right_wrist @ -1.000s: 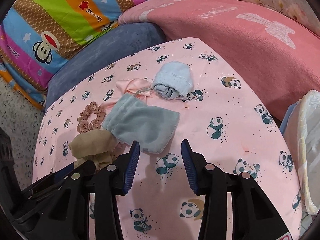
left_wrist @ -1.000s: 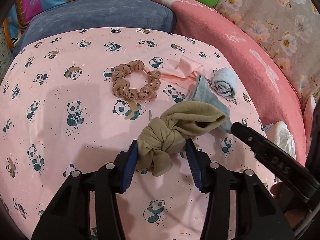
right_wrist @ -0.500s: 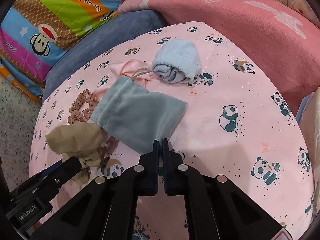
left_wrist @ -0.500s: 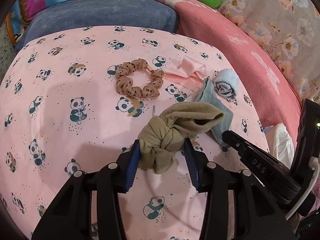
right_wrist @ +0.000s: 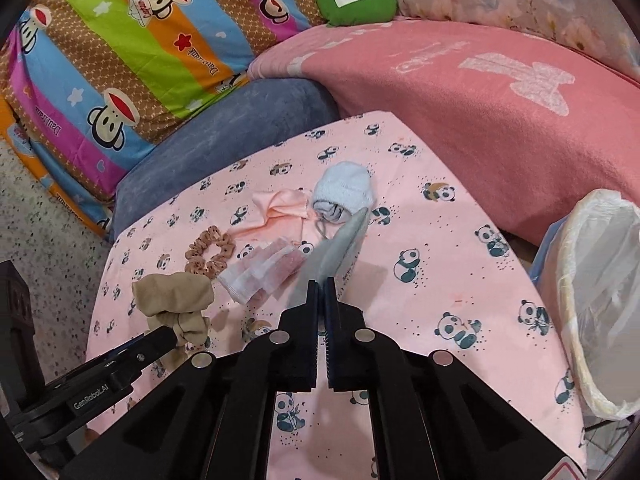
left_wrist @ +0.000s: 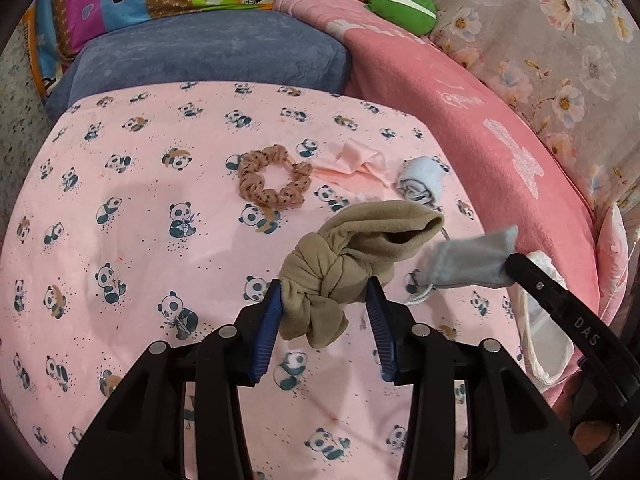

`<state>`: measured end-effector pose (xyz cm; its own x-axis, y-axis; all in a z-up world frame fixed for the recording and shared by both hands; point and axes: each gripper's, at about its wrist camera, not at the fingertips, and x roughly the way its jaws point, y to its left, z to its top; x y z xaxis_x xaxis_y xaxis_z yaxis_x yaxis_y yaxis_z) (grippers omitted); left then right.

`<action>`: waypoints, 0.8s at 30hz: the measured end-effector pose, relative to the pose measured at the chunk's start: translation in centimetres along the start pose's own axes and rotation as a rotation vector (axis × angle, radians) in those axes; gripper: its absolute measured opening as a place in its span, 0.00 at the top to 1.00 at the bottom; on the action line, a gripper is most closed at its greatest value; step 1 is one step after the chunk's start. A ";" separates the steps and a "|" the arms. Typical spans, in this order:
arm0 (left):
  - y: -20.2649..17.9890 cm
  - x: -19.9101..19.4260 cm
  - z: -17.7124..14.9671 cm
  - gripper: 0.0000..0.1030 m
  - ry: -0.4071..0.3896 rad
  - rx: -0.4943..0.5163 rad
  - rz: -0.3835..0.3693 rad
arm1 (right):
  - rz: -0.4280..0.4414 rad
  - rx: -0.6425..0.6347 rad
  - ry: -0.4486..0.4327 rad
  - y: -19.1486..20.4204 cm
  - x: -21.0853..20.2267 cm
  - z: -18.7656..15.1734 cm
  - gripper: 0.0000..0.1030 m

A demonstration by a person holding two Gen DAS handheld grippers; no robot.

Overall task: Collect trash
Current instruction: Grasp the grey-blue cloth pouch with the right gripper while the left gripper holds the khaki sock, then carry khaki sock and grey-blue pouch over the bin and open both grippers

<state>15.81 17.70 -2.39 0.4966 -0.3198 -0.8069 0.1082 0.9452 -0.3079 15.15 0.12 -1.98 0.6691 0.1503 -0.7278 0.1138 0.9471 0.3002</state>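
My left gripper (left_wrist: 323, 292) is shut on a knotted tan cloth (left_wrist: 340, 264), which hangs lifted above the panda-print sheet (left_wrist: 140, 240). The same tan cloth (right_wrist: 172, 292) shows at the lower left of the right wrist view. My right gripper (right_wrist: 321, 286) is shut on a corner of a grey-blue drawstring pouch (right_wrist: 340, 248), and the pouch (left_wrist: 468, 264) hangs clear of the sheet. A pink and white packet (right_wrist: 264, 272) lies on the sheet beside the raised pouch.
A brown scrunchie (left_wrist: 272, 180), a pink cloth scrap (left_wrist: 356, 158) and a rolled pale blue sock (left_wrist: 420, 180) lie on the sheet. A bin with a white liner (right_wrist: 600, 300) stands at the right. Pillows and a pink blanket (right_wrist: 480, 120) lie behind.
The right gripper shut on the grey-blue pouch and raised it off the sheet, uncovering the pink and white packet. The left gripper rose with the tan cloth.
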 end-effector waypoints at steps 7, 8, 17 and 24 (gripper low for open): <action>-4.2 -2.3 0.1 0.61 -0.037 0.071 -0.027 | 0.003 0.017 -0.075 -1.7 -4.9 0.6 0.96; -4.8 -2.7 0.0 0.61 -0.042 0.082 -0.031 | 0.001 0.026 -0.099 -2.3 -6.3 0.8 0.96; -11.4 -4.1 -0.9 0.61 -0.060 0.210 -0.078 | -0.025 0.067 -0.192 -5.5 -12.4 0.8 0.96; -16.5 -4.0 -1.8 0.61 -0.055 0.292 -0.106 | -0.062 0.121 -0.240 -9.5 -16.2 0.5 0.96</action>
<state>10.50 3.31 5.01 0.5142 -0.4214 -0.7470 0.4011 0.8880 -0.2248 3.59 -11.48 7.19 0.8114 0.0082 -0.5845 0.2370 0.9094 0.3417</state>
